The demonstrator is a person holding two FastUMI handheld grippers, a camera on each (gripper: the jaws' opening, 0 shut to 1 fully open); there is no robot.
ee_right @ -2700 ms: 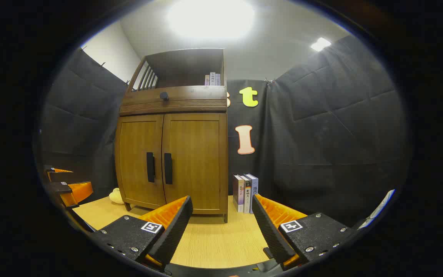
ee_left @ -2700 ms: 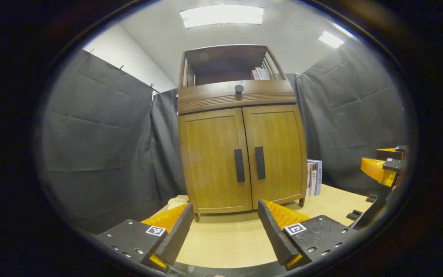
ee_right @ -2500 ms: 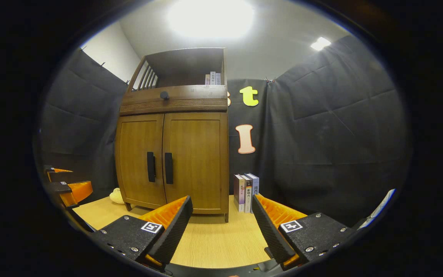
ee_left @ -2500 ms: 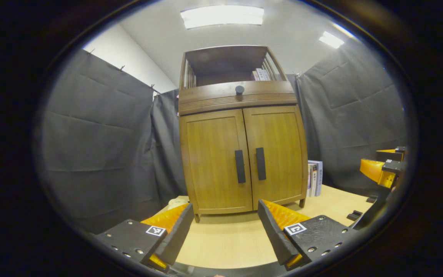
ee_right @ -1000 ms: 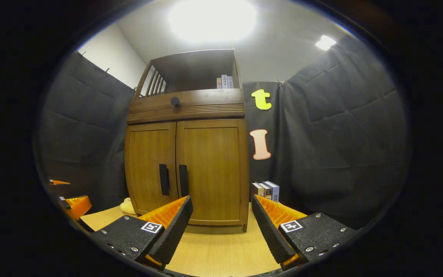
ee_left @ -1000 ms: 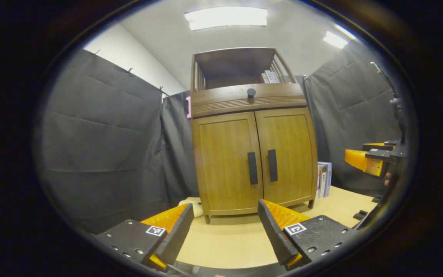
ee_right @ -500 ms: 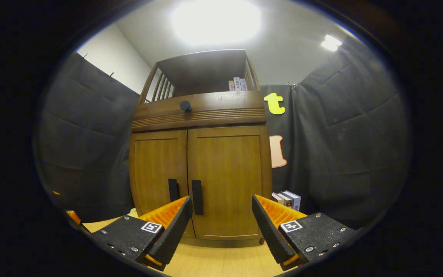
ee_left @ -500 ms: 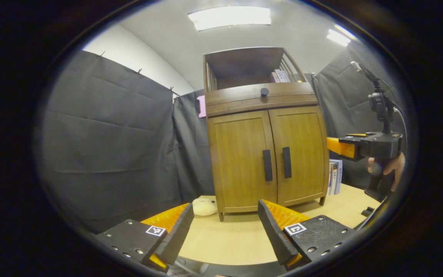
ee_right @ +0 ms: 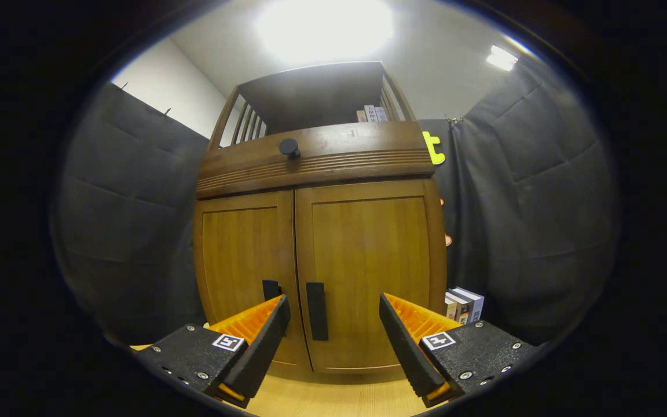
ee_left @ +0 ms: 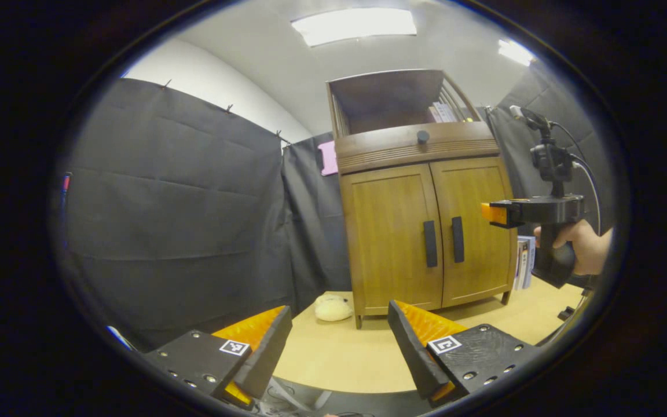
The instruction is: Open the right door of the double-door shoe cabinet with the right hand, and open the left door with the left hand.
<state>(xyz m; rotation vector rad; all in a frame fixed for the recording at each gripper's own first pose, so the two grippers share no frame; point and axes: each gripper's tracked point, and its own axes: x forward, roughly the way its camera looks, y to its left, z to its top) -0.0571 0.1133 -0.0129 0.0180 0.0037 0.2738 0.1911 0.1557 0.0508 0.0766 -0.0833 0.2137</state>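
The wooden double-door shoe cabinet [ee_left: 426,231] [ee_right: 316,255] stands on the table, both doors shut. Each door carries a dark vertical handle: the right door's handle [ee_right: 316,311] [ee_left: 457,239] and the left door's handle [ee_right: 270,288] [ee_left: 429,243]. My right gripper [ee_right: 333,330] is open, close in front of the right door, with the right handle showing between its fingers but apart from them. In the left gripper view the right gripper [ee_left: 498,213], held by a hand [ee_left: 585,246], is level with the handles. My left gripper [ee_left: 339,341] is open, well back from the cabinet over the table.
A drawer with a round dark knob [ee_right: 289,147] tops the doors, and books lie on the open shelf above. Several books [ee_right: 464,304] stand right of the cabinet. A cream soft toy [ee_left: 333,308] lies at the cabinet's left foot. Black cloth walls enclose the light wooden table [ee_left: 339,359].
My right gripper has risen and advanced toward the right door, so the cabinet looms larger. The left gripper's view has swung left, shifting the cabinet to the right. Both stay open.
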